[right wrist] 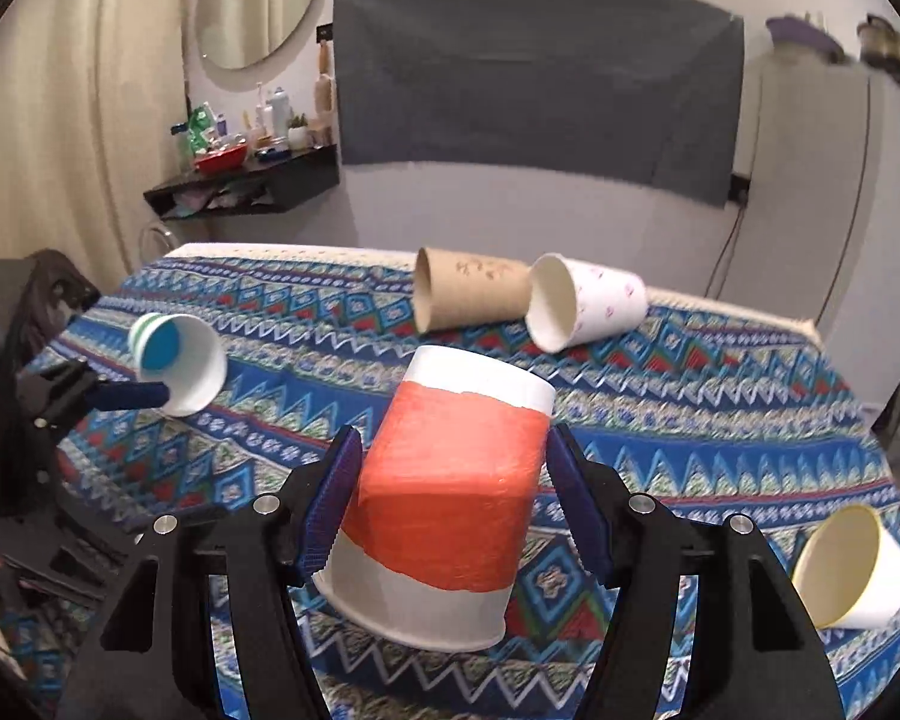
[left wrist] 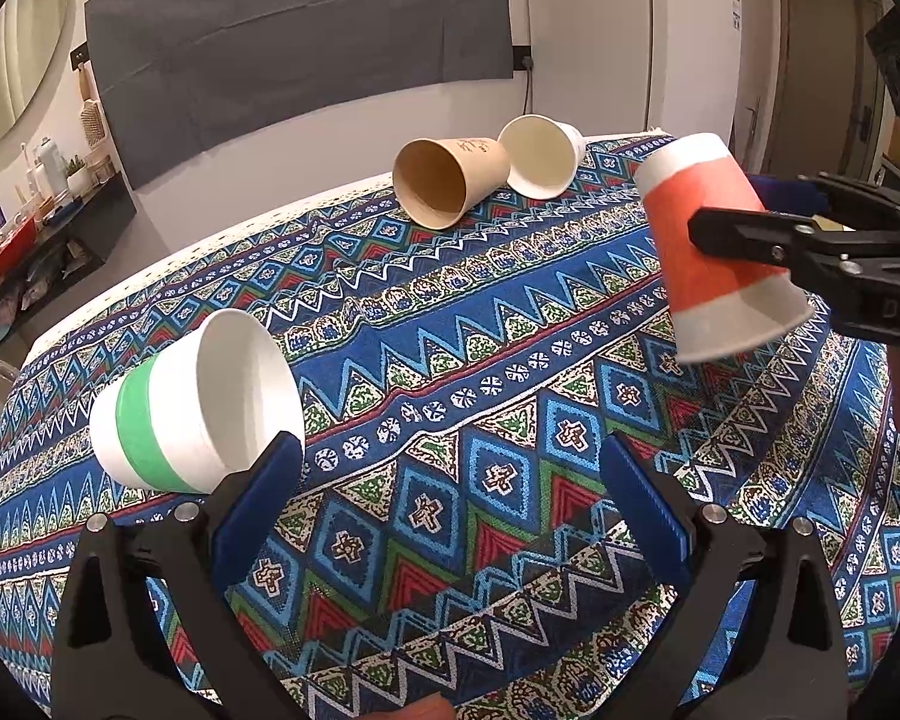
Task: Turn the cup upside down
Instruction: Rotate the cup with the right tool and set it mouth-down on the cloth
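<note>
My right gripper [right wrist: 450,498] is shut on a white paper cup with a red band [right wrist: 450,492]. It holds the cup upside down and tilted above the patterned tablecloth [right wrist: 720,420]; the cup also shows in the left wrist view [left wrist: 714,246]. My left gripper [left wrist: 450,480] is open, just right of a white cup with a green band [left wrist: 180,414] that lies on its side with its mouth toward the gripper. That cup also shows in the right wrist view [right wrist: 177,363].
A brown cup [left wrist: 444,177] and a white cup [left wrist: 543,153] lie on their sides at the far edge of the table. A yellowish cup [right wrist: 852,570] lies on its side at the near right. A black shelf [right wrist: 240,186] with clutter hangs on the wall behind.
</note>
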A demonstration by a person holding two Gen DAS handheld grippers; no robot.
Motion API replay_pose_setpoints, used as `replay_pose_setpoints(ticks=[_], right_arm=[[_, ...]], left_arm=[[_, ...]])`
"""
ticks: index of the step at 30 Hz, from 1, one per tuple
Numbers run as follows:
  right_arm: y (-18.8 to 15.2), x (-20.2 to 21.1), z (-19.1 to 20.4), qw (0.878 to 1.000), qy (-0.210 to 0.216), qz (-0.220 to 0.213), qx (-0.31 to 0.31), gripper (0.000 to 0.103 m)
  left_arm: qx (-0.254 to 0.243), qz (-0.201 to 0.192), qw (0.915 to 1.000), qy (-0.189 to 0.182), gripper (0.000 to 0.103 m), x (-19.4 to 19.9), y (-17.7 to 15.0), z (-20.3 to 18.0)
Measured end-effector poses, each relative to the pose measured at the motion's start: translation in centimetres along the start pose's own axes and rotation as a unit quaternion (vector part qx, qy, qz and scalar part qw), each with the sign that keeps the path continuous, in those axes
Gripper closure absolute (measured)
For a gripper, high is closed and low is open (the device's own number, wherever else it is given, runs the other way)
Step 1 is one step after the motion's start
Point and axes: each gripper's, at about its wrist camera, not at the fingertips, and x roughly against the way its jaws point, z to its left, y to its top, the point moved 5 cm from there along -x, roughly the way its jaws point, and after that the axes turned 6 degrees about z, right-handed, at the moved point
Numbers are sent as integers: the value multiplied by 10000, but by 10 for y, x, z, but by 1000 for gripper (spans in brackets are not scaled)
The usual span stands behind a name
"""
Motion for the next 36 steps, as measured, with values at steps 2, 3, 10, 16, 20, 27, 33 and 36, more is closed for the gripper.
replay_pose_setpoints(ticks=[2, 3, 10, 16, 20, 27, 33, 36], right_arm=[[-1, -2, 1, 9997, -173, -60, 140, 43], [-2, -4, 3, 9995, -232, -77, 190, 43], [-11, 2, 11, 9972, -476, -215, 536, 43], [-17, 10, 19, 9945, -652, -250, 779, 43], [-26, 13, 28, 9940, -621, -115, 893, 44], [-36, 23, 37, 9927, -651, -141, 1001, 43], [-43, 27, 39, 9934, -660, -94, 932, 35], [-48, 30, 40, 9936, -633, -62, 932, 30]], left_arm=[[-28, -28, 10000, 8, 6, 0, 0, -1], [-38, -37, 10000, 11, 6, 1, 0, -2], [-41, -19, 10000, -33, 6, 3, -2, -4], [-14, 16, 10000, -62, 6, 2, -3, -5], [29, 34, 10000, -81, 6, 1, -4, -4], [-20, -124, 9999, -47, 6, 9, -5, -6], [-140, -215, 9997, -42, 6, 14, -6, -14], [-170, -255, 9995, -40, 6, 16, -6, -16]])
